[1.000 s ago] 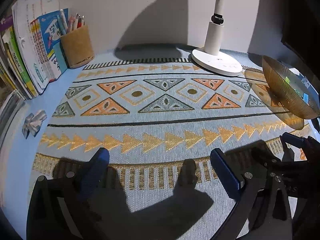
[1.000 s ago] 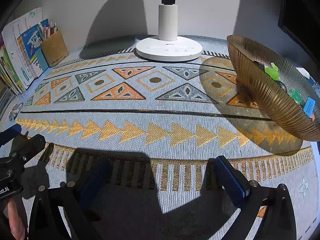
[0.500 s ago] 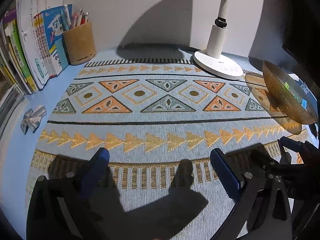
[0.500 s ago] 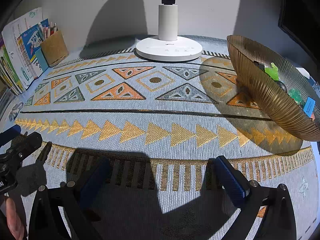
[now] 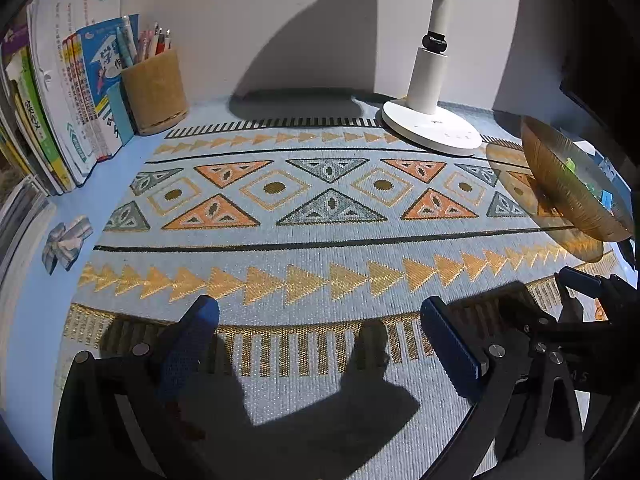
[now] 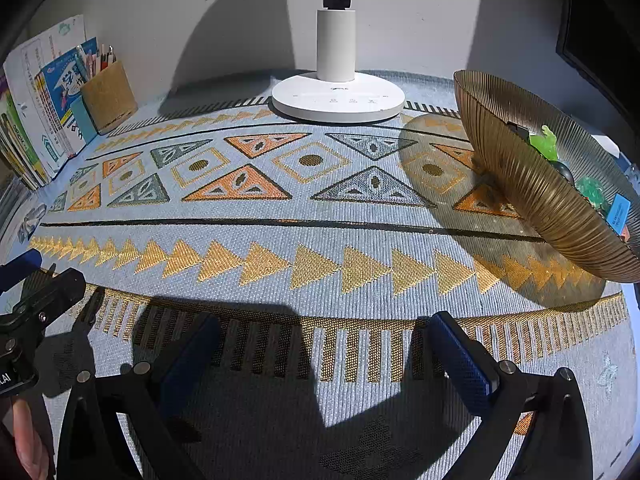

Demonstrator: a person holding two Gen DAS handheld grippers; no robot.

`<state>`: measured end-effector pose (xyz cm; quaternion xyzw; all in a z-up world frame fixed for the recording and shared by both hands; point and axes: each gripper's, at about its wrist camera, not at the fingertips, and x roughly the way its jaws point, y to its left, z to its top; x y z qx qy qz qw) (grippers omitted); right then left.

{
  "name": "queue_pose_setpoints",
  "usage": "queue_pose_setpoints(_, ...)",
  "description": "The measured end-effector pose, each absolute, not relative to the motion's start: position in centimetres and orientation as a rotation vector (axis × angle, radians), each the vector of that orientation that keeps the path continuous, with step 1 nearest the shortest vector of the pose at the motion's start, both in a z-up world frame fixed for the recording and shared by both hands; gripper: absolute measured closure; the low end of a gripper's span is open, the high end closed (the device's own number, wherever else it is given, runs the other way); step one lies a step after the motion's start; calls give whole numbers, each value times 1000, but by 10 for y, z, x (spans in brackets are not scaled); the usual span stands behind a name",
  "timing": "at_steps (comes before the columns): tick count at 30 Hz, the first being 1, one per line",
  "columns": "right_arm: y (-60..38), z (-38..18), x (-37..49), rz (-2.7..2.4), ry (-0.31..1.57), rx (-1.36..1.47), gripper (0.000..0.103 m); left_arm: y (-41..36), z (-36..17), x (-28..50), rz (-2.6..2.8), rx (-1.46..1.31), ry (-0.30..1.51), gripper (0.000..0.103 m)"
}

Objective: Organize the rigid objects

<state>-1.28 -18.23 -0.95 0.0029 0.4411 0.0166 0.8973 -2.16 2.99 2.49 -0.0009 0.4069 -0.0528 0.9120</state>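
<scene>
We see the ribbed amber glass bowl (image 6: 548,204) tilted on the right side of the patterned woven mat (image 6: 304,240), its fluted wall glowing gold-brown and casting a tinted shadow onto the weave. Inside it lie several small rigid pieces: a bright green translucent figure (image 6: 545,142), a paler green lumpy piece (image 6: 593,192), a dark rounded item (image 6: 564,170) and a blue rectangular tag (image 6: 618,210); what exactly the dark one is we cannot tell, as the rim hides most of it.

Our left gripper (image 5: 320,338) hovers low over the mat's near striped border, its blue-padded fingers (image 5: 450,350) spread wide with nothing between them. Our right gripper (image 6: 324,354) stands just as wide and empty, near the bowl but apart from it.

At the back of the bench (image 5: 60,292) stands the white desk lamp base (image 6: 338,98). In the far left corner, a cork pen cup (image 5: 154,94) full of pens sits beside a row of upright books (image 5: 60,112). A small folded silver paper shape (image 5: 66,242) lies off the mat's left edge.
</scene>
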Motion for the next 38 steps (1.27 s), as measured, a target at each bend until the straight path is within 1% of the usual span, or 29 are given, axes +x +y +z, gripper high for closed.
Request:
queue_pose_setpoints(30, -183, -9, -12, 35, 914, 6, 0, 29, 22, -20, -116, 16, 851, 2)
queue_pose_setpoints(38, -183, -9, -13, 35, 914, 6, 0, 27, 24, -22, -112, 37, 829, 2)
